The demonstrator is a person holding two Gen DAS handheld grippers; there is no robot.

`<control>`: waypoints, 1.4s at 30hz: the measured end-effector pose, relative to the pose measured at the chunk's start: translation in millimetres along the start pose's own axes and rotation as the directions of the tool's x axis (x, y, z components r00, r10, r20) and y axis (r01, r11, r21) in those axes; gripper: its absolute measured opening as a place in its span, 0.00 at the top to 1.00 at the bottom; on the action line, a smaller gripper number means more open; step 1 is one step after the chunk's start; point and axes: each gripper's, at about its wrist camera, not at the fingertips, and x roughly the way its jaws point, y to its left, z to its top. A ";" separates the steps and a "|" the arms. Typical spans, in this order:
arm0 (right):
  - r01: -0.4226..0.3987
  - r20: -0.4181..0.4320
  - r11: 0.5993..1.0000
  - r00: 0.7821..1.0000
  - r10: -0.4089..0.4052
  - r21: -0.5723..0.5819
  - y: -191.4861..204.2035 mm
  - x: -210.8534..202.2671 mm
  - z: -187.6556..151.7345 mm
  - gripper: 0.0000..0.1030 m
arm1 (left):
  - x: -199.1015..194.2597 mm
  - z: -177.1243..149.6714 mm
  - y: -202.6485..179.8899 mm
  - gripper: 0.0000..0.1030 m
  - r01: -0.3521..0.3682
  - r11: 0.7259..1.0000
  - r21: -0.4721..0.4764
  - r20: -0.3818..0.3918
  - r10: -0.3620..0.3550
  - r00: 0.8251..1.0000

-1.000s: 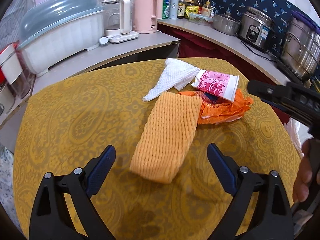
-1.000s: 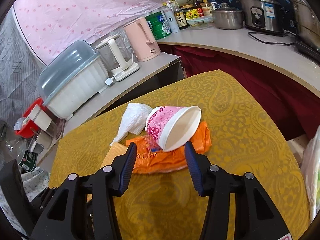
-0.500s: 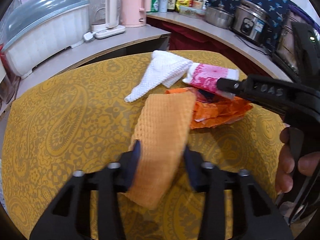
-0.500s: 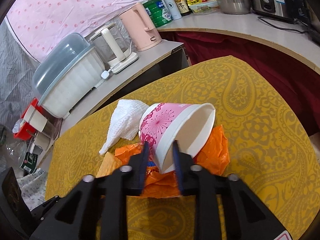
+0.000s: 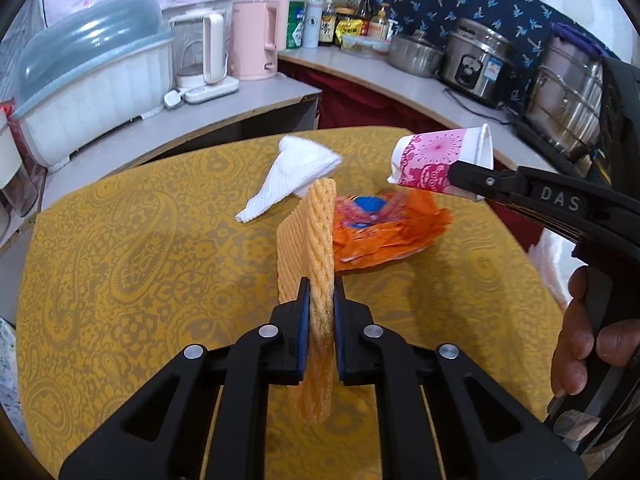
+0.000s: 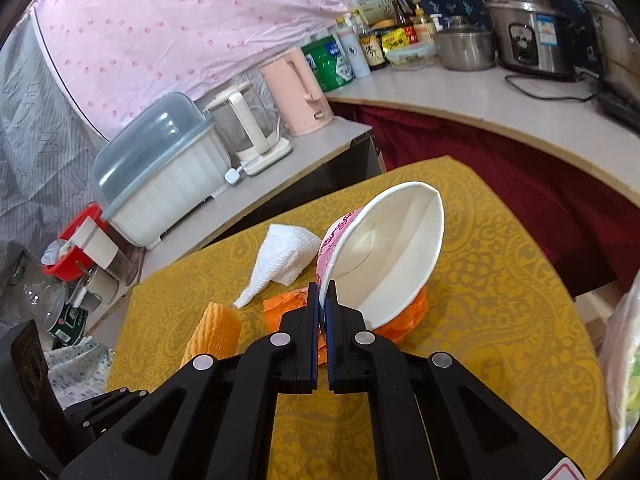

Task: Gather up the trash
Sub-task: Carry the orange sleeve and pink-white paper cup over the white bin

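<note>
Orange foam netting (image 5: 316,248) was clamped edge-on between the blue pads of the left gripper (image 5: 321,312), whose jaws had just been closing onto it. The sleeve was held upright and clear of the yellow patterned table (image 5: 120,264), with its lower end hanging below the pads. In the right wrist view the same netting was seen low at the table's left side.

The right gripper (image 6: 322,304) was pinched on the wall of a pink-and-white paper cup (image 6: 384,248), one pad inside the rim and one outside, so that the mouth was squashed into an oval. The cup was carried on its side, above the table. A hand (image 5: 576,352) was seen wrapped round that gripper's handle at the table's right edge.

A crumpled orange plastic wrapper (image 5: 384,228) was left lying near the middle of the table, just behind the netting and beneath the cup. It appeared blurred in the left wrist view. A white foam net (image 5: 288,176) was lying beyond the wrapper, toward the table's far edge, close to it; whether they touched could not be told.

Past the table's far edge, a counter was lined with a covered white dish rack (image 5: 92,92), a glass kettle (image 5: 200,60), a pink kettle (image 5: 254,44), bottles and steel cookers (image 5: 476,64).
</note>
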 end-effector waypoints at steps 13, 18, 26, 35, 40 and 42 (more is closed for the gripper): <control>0.026 0.148 0.999 0.989 -0.032 0.038 -28.9 -125.7 2.0 0.96 | -77.1 4.9 -74.5 0.91 0.045 0.996 0.071 0.106 -0.052 0.993; 0.055 0.199 0.996 0.978 -0.067 0.066 -51.4 -170.5 -2.7 0.96 | -96.5 4.0 -116.9 0.91 0.074 0.989 0.128 0.133 -0.092 0.987; 0.120 0.259 0.982 0.953 -0.156 0.148 -107.4 -237.5 -19.6 0.96 | -109.4 -2.6 -182.1 0.91 0.130 0.970 0.207 0.139 -0.161 0.977; 0.173 0.279 0.958 0.931 -0.235 0.228 -160.2 -282.8 -43.0 0.96 | -113.5 -16.8 -241.7 0.90 0.173 0.944 0.280 0.121 -0.213 0.970; 0.193 0.276 0.944 0.923 -0.267 0.267 -184.5 -298.2 -57.6 0.96 | -111.3 -24.8 -268.4 0.91 0.191 0.931 0.312 0.102 -0.232 0.967; 0.197 0.274 0.939 0.921 -0.276 0.282 -192.3 -301.6 -62.6 0.96 | -109.2 -27.1 -276.8 0.90 0.196 0.926 0.322 0.094 -0.237 0.967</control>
